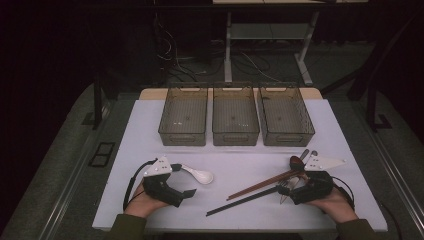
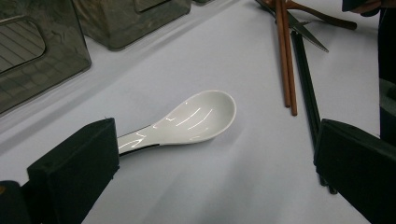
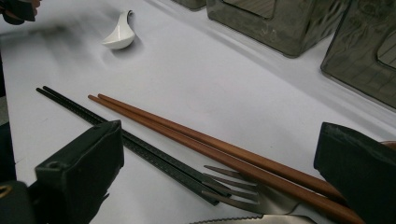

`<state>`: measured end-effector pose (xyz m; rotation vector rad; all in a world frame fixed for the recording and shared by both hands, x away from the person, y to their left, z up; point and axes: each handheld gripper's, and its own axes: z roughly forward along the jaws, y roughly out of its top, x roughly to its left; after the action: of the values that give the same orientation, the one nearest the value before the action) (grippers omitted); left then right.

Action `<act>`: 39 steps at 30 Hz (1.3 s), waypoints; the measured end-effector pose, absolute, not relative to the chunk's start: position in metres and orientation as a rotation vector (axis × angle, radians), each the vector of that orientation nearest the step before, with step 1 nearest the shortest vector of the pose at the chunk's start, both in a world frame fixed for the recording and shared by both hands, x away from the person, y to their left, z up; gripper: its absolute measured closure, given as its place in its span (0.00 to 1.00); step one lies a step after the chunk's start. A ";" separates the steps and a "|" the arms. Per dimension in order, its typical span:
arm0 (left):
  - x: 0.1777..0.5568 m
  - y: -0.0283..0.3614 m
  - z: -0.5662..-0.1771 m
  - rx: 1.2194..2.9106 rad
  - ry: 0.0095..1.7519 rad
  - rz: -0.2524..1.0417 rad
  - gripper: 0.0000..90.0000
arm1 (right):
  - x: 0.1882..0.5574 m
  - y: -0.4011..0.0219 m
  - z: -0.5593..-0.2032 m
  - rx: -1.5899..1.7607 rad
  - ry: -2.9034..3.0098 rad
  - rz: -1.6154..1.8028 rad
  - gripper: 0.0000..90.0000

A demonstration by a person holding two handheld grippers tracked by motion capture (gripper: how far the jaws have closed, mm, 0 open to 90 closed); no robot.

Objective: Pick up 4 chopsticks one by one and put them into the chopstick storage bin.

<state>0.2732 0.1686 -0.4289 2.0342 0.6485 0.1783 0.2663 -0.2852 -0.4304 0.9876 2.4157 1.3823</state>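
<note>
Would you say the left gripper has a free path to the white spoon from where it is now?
Probably yes: the left gripper is open, the white spoon lies just ahead between its jaws on the bare table, with nothing in between.

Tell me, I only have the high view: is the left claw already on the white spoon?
Observer: No. In the left gripper view the left claw is open, with the white spoon lying free on the table between its jaws.
Operator: And under the right claw?
Observer: The right claw is open over the brown chopsticks, the black chopsticks and a metal fork.
Operator: Anything else there?
Observer: A serrated knife edge lies nearest the camera.
</note>
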 end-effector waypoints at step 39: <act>0.270 0.159 -0.429 2.026 0.657 0.178 0.00 | 0.282 -0.218 -0.411 0.782 2.680 1.303 0.72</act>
<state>0.2700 0.1592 -0.4294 2.0257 0.6568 0.1783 0.2823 -0.2179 -0.4113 0.7817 2.6800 1.3027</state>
